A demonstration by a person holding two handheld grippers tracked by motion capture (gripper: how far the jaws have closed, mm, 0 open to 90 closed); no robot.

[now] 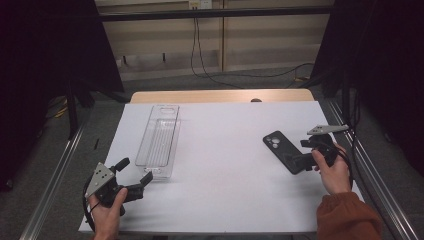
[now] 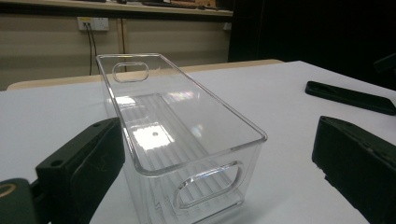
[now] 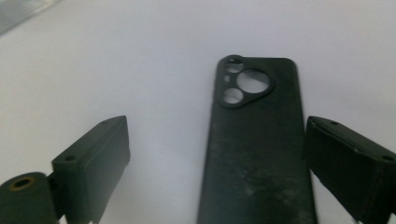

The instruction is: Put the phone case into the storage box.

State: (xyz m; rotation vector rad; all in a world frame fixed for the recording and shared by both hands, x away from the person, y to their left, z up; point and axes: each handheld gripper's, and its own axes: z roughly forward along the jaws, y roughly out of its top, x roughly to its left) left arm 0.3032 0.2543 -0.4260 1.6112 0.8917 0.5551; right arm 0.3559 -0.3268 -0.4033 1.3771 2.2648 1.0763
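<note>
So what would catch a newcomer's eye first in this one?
Probably the black phone case lying back-up on the right of the white table, with the right gripper open around its lower end. Next, the clear plastic bin standing left of centre, long side running away from the person, with the left gripper open at its near end.

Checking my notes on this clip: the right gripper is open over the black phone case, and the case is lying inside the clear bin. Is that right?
Not quite. The black phone case lies flat on the white table, well apart from the clear bin, which holds nothing, as the high view shows. The rest stands: the right gripper is open, its jaws either side of the case.
</note>
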